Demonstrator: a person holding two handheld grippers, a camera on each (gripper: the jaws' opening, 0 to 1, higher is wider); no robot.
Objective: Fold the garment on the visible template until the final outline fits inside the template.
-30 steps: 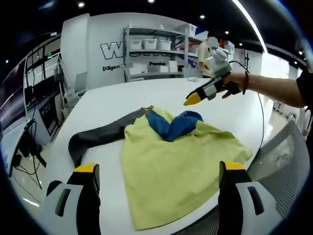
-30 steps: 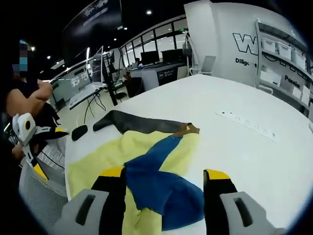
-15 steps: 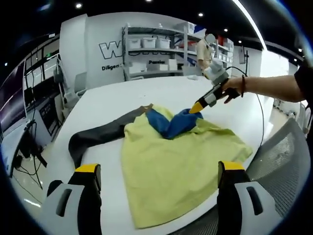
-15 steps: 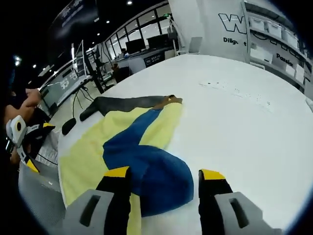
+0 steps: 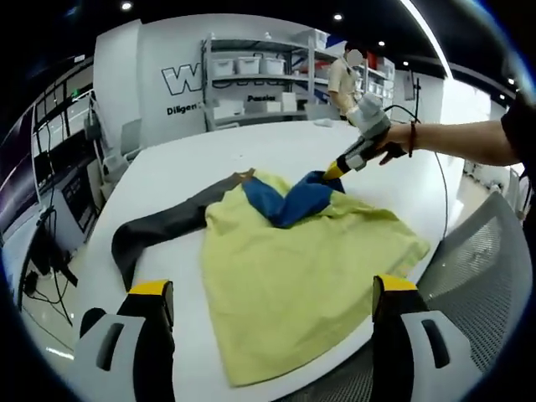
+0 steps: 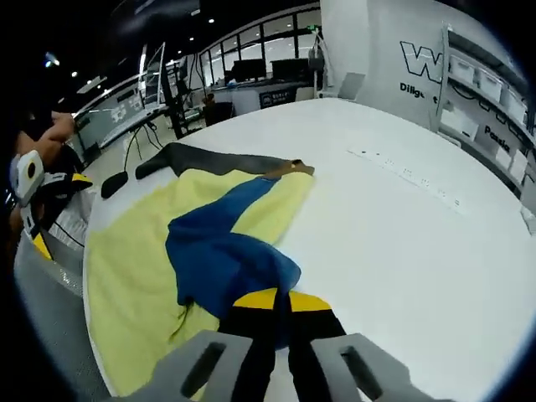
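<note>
My right tongs (image 6: 274, 303) are pinched tight on the blue fabric sleeve (image 6: 219, 255) of the yellow cloth garment (image 5: 293, 276), which lies flat on the white table (image 6: 394, 243) just ahead. My left tongs (image 5: 268, 293) hang wide, nothing btwn them, garment w/ its dark grey sleeve (image 5: 159, 230) below. Step: sleeve fold. Next, I reckon: lift, carry it across the yellow body.

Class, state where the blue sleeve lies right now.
The blue sleeve lies on the yellow garment, centre-left in the right gripper view, its near end pinched by the right tongs.

Right gripper (image 6: 276, 303): jaws, formerly apart, now pinched on blue sleeve (image 6: 222, 260) near the table's (image 6: 402, 243) edge.
</note>
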